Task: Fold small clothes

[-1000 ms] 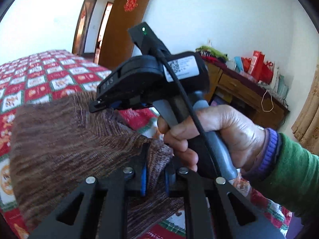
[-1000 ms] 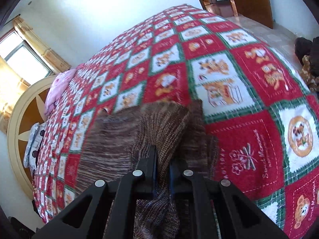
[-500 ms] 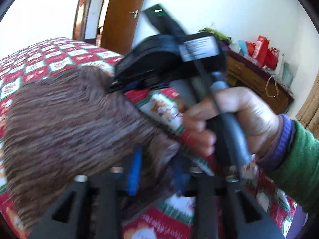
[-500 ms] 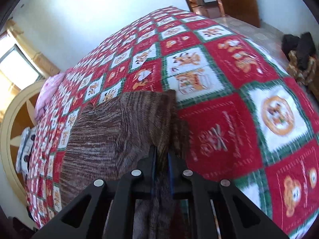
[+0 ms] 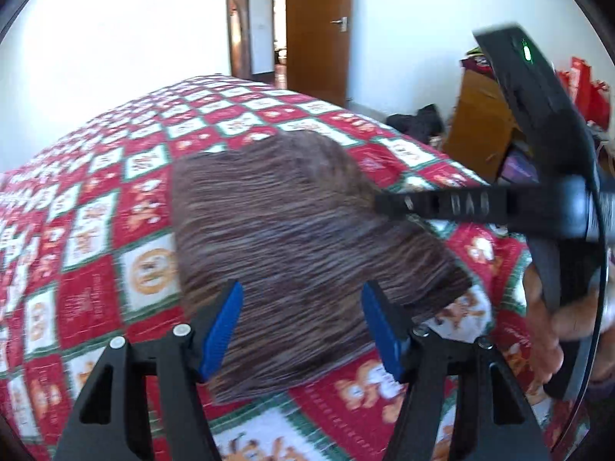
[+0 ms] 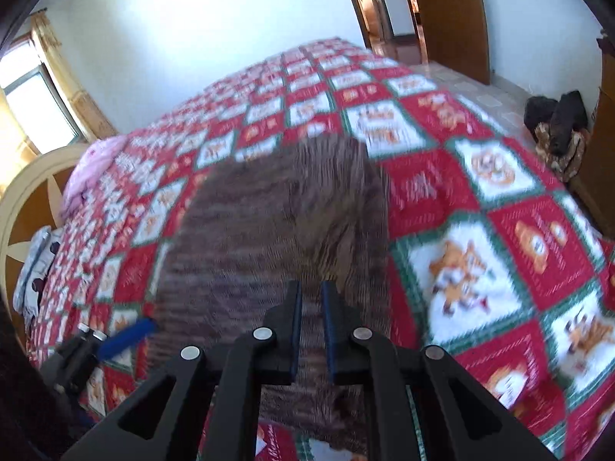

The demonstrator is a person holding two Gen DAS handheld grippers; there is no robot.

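A brown knit garment [image 5: 292, 230] lies folded on the red, green and white quilt [image 5: 96, 299]. My left gripper [image 5: 301, 290] hovers over its near edge. Its jaws are opening, and the blue pads [image 5: 226, 322] stand wide apart without pressing the cloth below them. My right gripper [image 6: 309, 288] is shut, with the brown garment [image 6: 269, 230] in the thin gap between its pads. In the left wrist view the right gripper [image 5: 378, 205] reaches in from the right to the garment's right edge, held by a hand [image 5: 565, 319]. The right wrist view shows the left gripper's blue pad [image 6: 127, 340] at the lower left.
The quilt covers a large bed with a round headboard [image 6: 27, 207] and a pink pillow [image 6: 96, 165]. A wooden door [image 5: 319, 30] and a wooden cabinet [image 5: 480, 123] stand beyond the bed. Dark bags [image 6: 557, 126] sit on the floor beside it.
My left gripper has let go of the garment and its jaws have spread. The garment now lies flatter on the quilt. My right gripper, still shut on the cloth, has swung to the right.
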